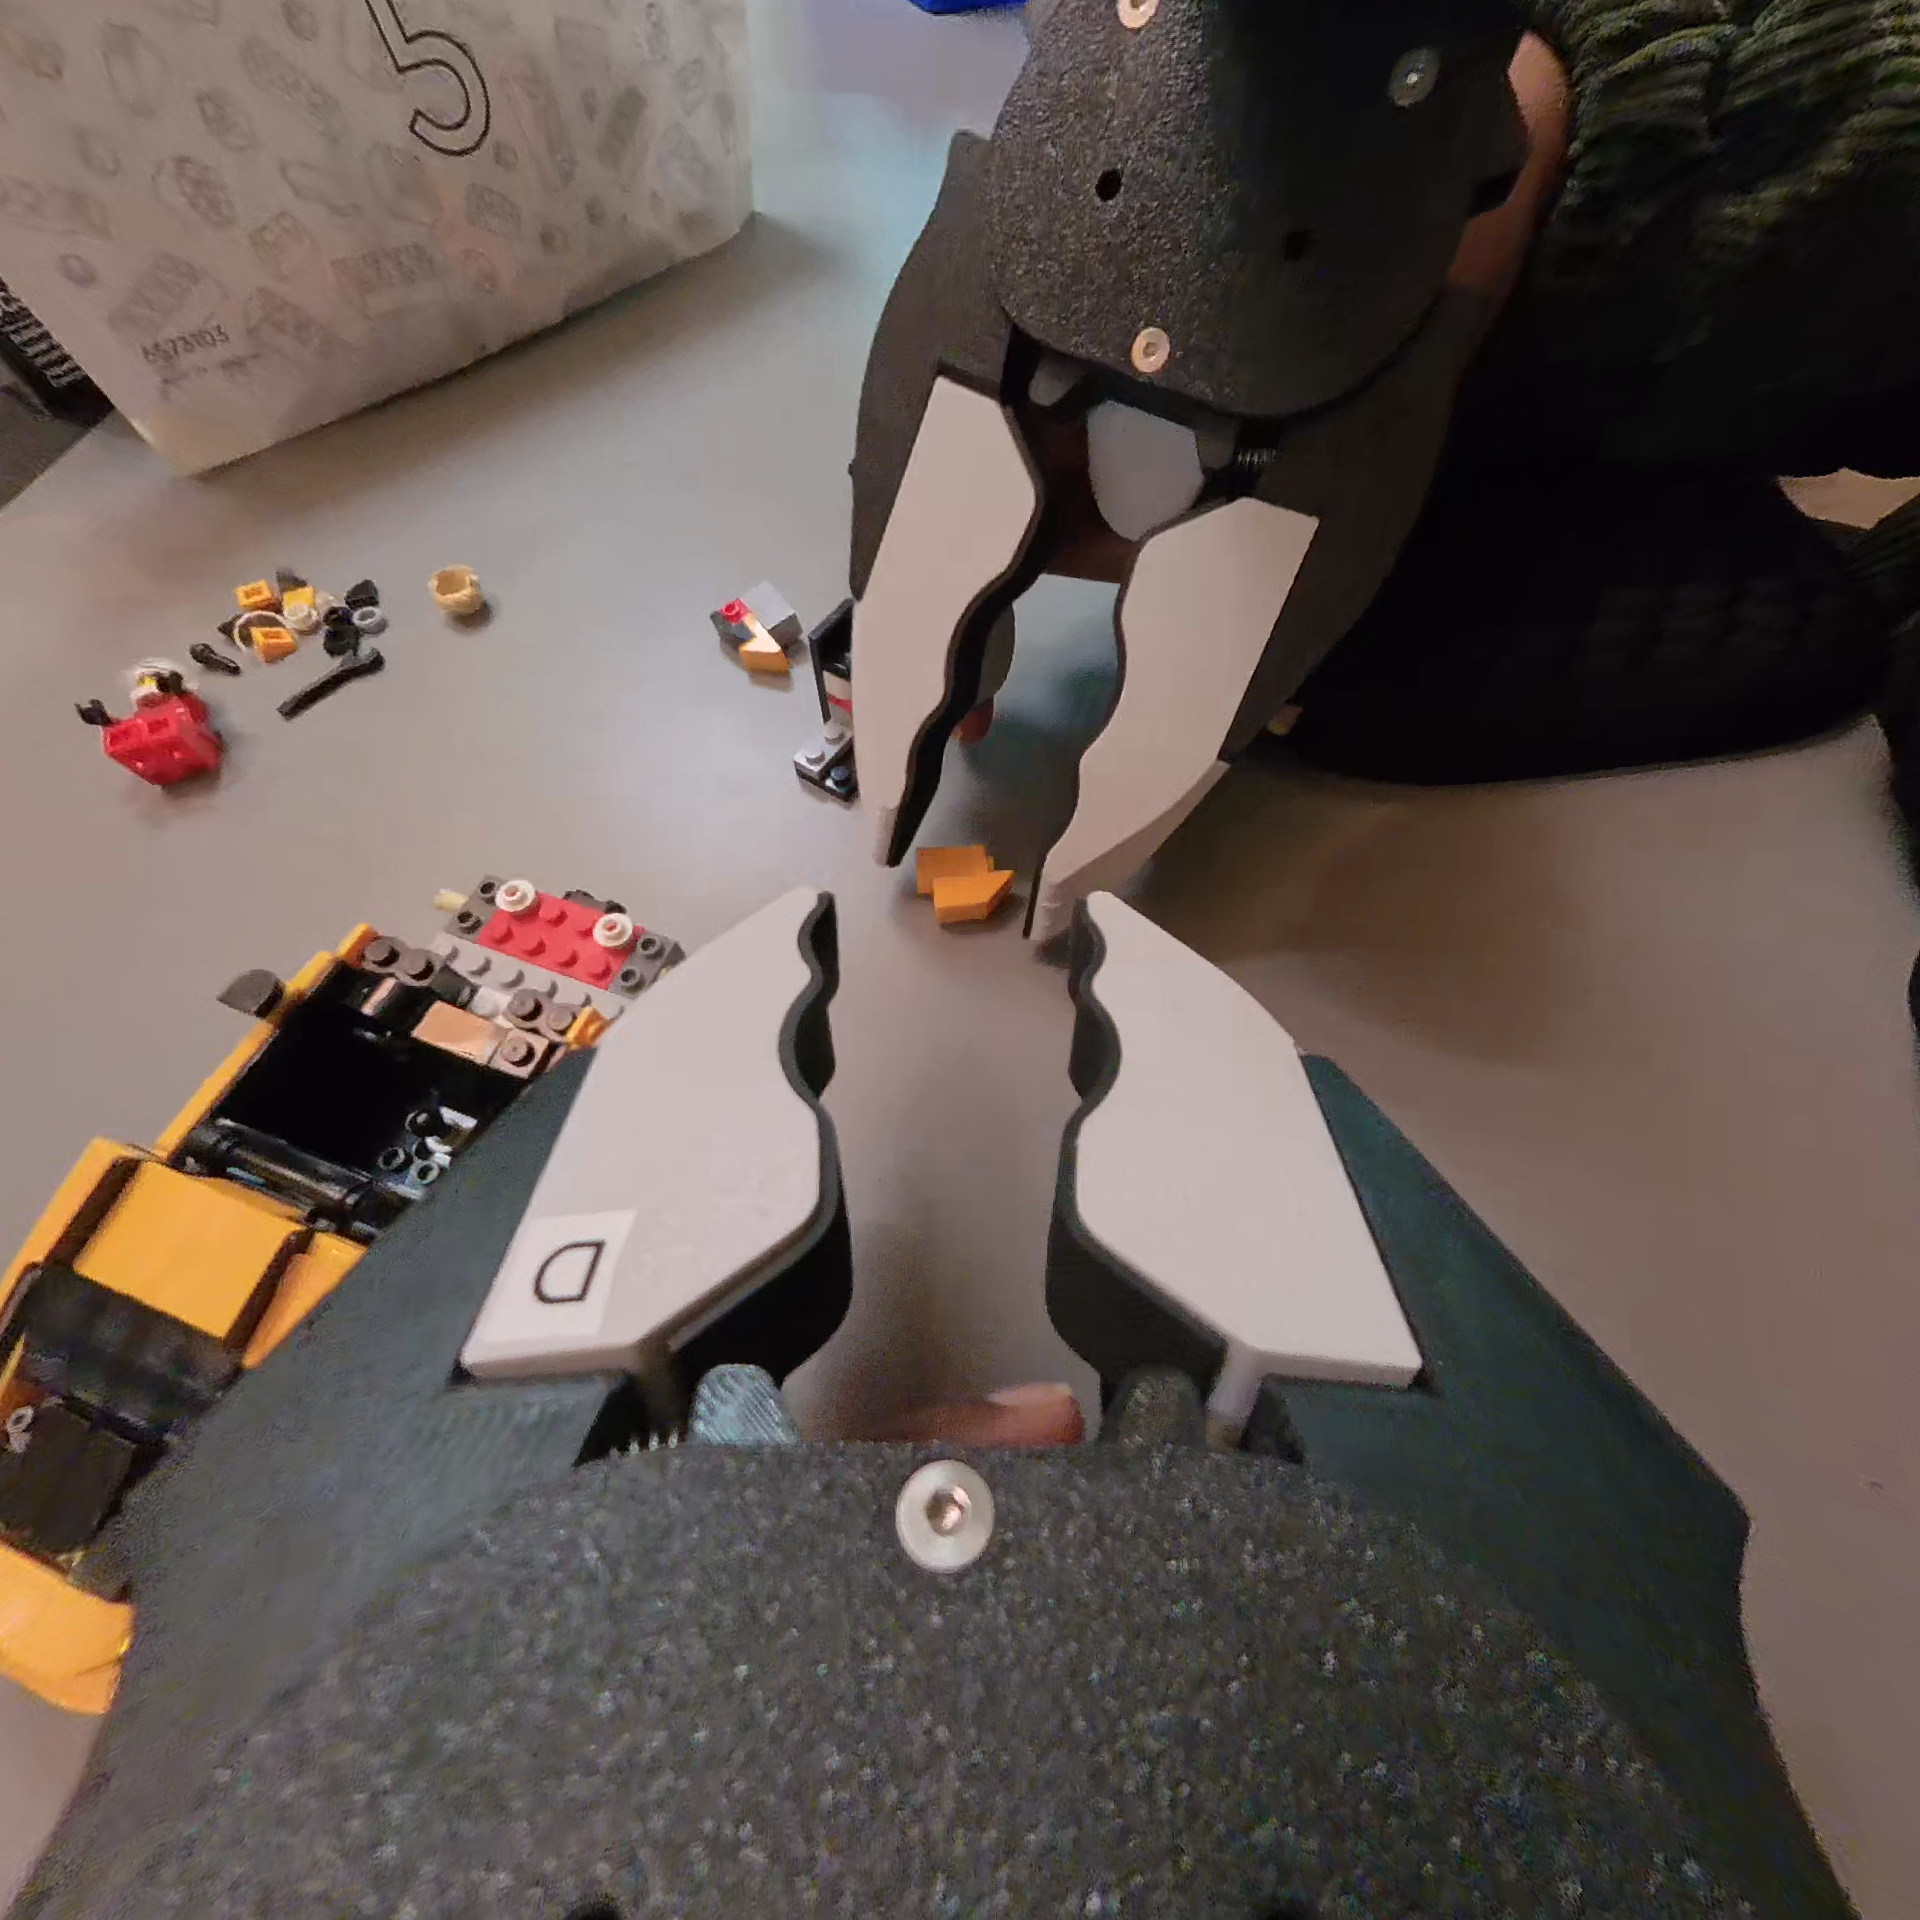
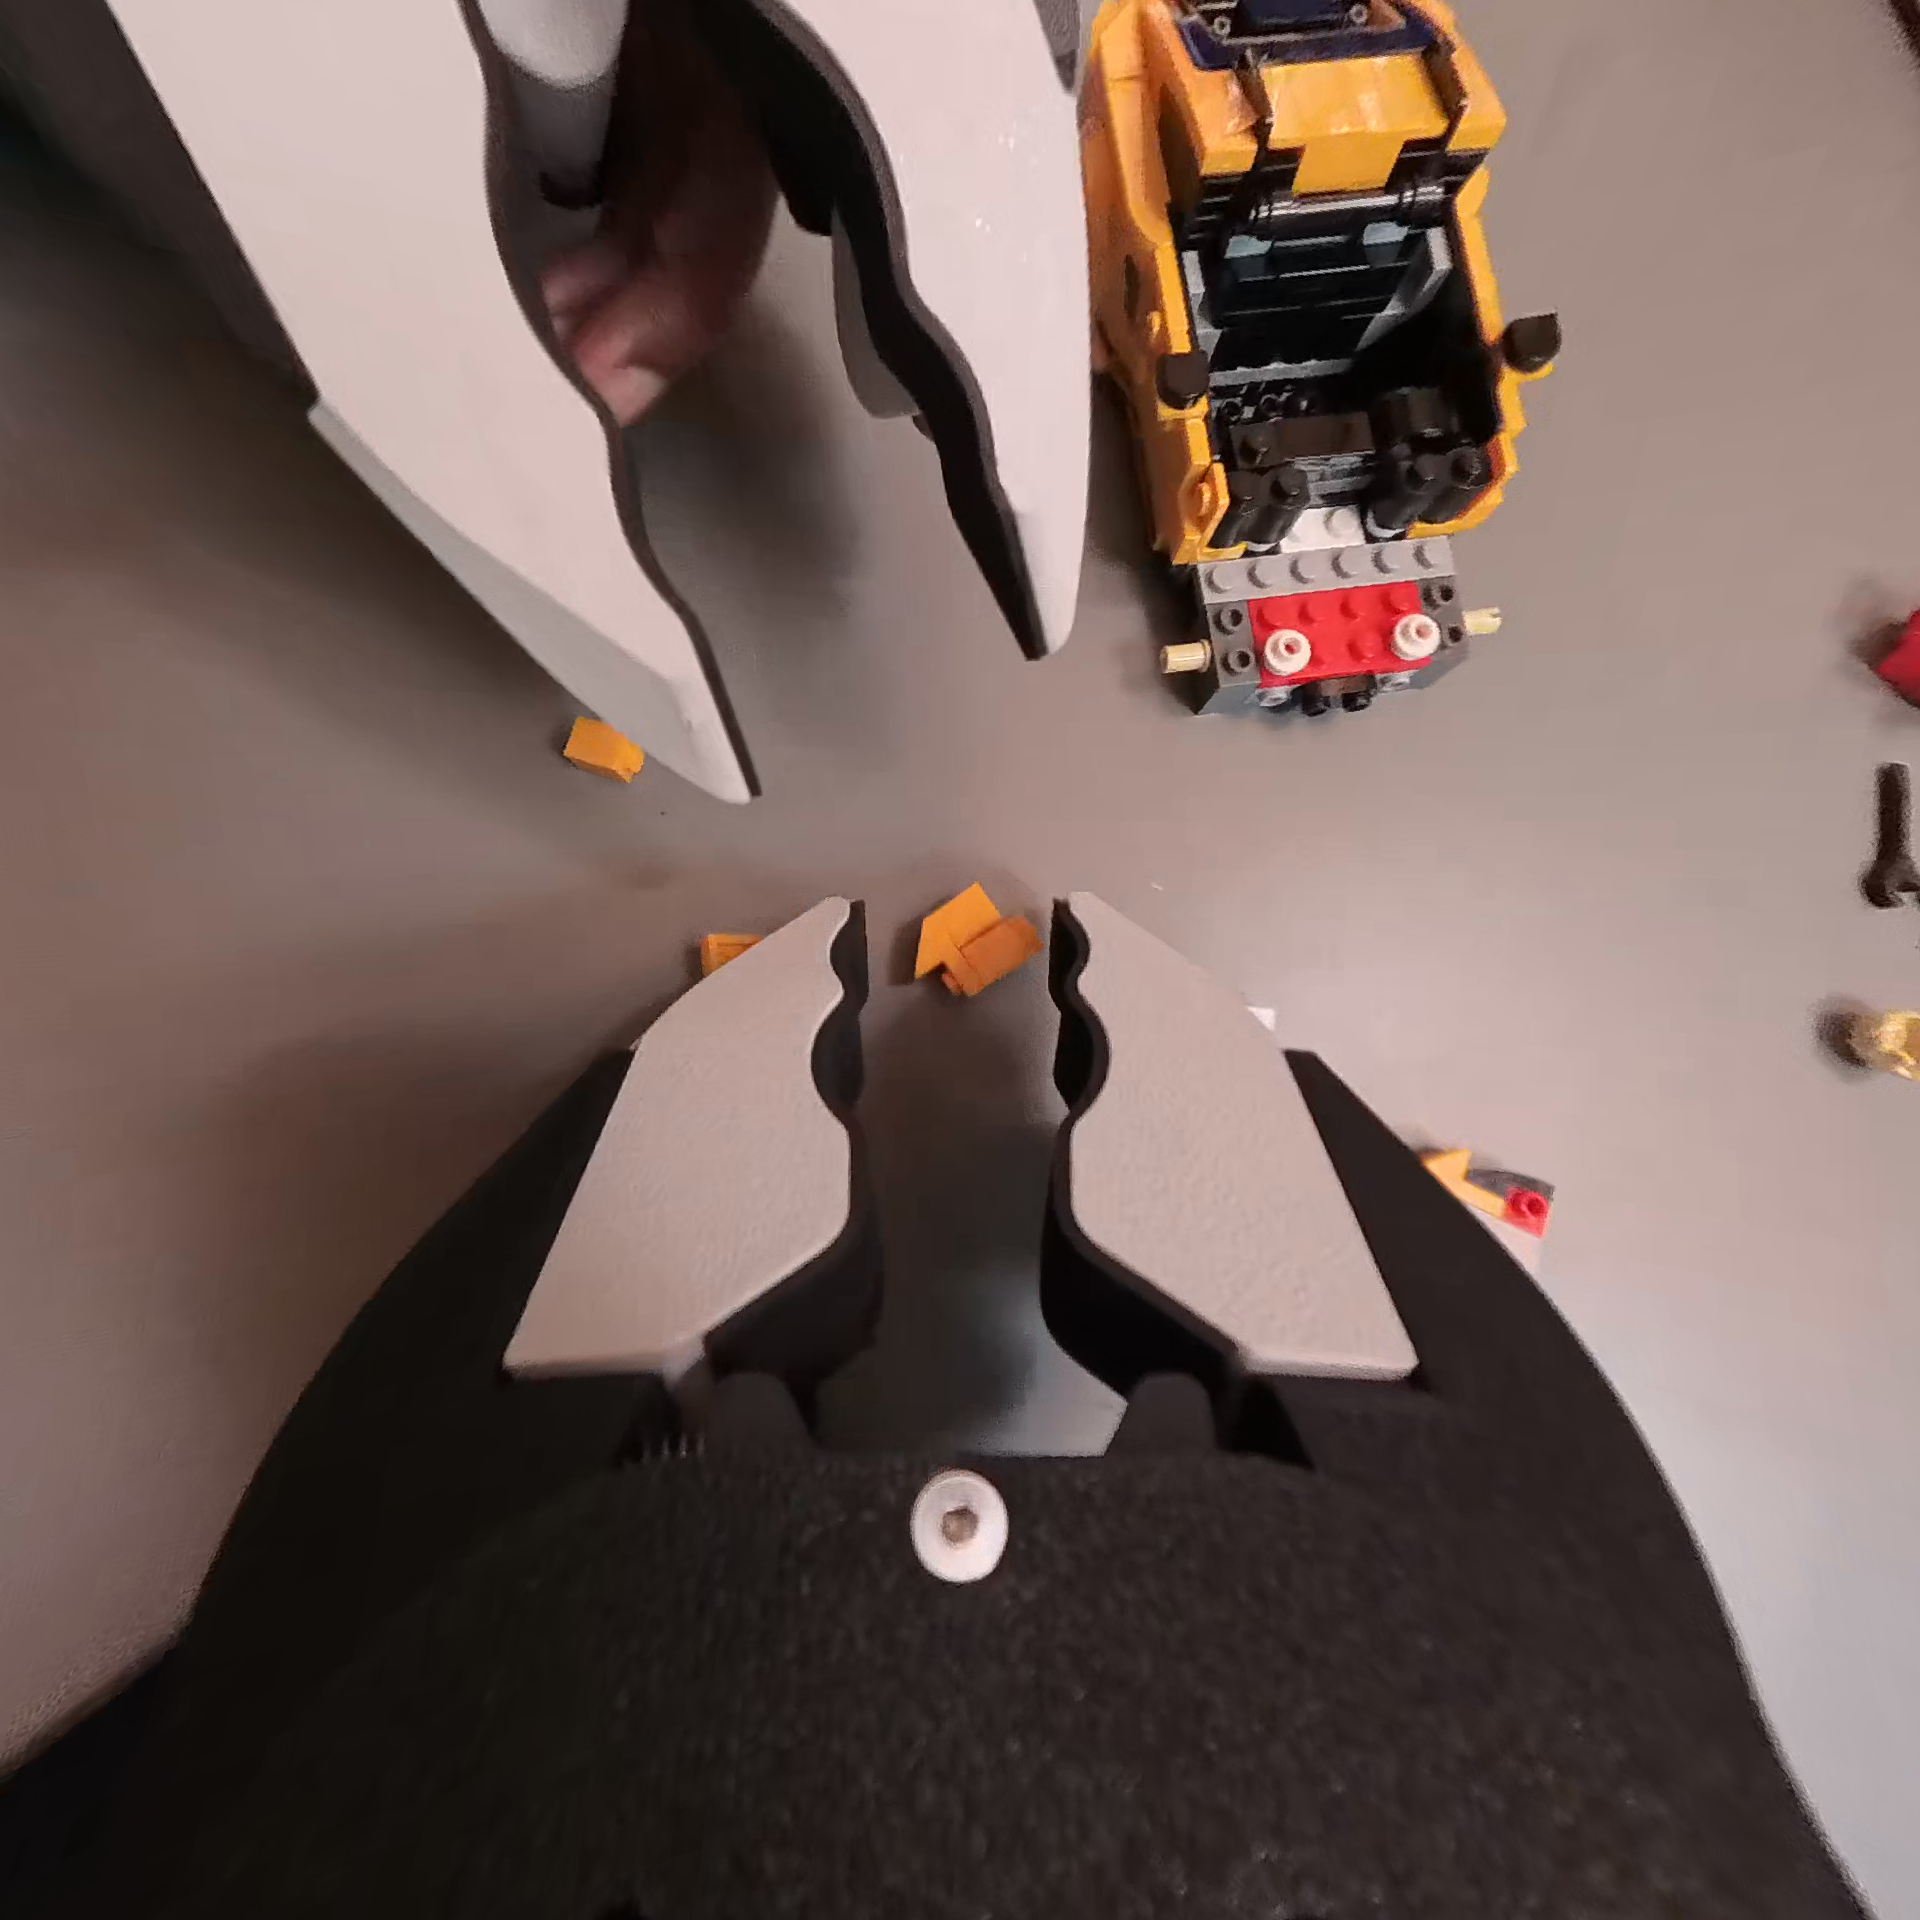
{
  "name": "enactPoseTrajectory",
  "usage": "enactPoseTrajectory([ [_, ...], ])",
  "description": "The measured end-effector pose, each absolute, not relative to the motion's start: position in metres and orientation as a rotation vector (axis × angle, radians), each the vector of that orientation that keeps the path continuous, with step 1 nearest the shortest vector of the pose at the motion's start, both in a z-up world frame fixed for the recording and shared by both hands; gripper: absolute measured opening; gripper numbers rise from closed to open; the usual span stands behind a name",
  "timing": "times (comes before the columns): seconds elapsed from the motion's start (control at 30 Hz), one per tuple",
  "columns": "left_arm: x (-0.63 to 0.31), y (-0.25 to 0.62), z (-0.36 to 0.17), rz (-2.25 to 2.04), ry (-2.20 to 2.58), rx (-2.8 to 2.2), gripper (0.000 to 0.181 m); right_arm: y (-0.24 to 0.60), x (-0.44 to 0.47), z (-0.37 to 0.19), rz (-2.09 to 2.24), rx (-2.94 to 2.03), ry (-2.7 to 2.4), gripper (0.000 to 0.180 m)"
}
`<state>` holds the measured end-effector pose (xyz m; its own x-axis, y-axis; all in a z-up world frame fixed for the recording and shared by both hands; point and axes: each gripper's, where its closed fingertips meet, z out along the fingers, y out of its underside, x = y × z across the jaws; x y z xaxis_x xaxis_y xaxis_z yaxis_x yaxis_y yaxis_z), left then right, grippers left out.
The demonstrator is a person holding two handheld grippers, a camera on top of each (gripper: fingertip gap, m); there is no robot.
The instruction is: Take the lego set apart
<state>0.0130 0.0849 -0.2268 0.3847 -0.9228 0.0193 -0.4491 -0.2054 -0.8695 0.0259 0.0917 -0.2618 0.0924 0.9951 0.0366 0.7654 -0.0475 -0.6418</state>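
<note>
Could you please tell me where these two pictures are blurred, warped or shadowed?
Left wrist view: the yellow car blurs toward the bottom-left edge, and wide-angle warp stretches the left tool. Right wrist view: the hand behind the left tool's fingers is smeared; the right tool casts soft shadow around the orange piece.

— Where is the small lego piece (image 1: pixel 963 884)?
— On the table (image 1: pixel 623 520), between the tips of the right gripper (image 1: pixel 966 894). The left gripper (image 1: pixel 951 914) faces it, just beside.
— And the lego car (image 2: pixel 1320 364)?
— Left of the left gripper. A pile of little parts (image 1: pixel 296 618) lies behind the car, with a paper bag (image 1: pixel 343 208) farther back.
</note>
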Motion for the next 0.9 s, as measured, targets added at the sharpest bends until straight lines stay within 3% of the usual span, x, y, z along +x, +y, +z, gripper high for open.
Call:
enactPoseTrajectory([
  [0.27,0.011,0.083,-0.233,-0.679,1.235,-1.817,0.025,0.091,0.028,-0.264,0.53,-1.849,-1.779,0.023],
  [0.43,0.014,0.084,-0.225,-0.78,1.144,-1.829,0.024,0.089,0.018,-0.235,0.572,-1.62,-1.717,0.023],
  [0.9,0.019,0.081,-0.171,-1.612,0.591,-1.78,0.025,0.087,0.009,-0.179,0.526,-1.214,-1.519,0.023],
])
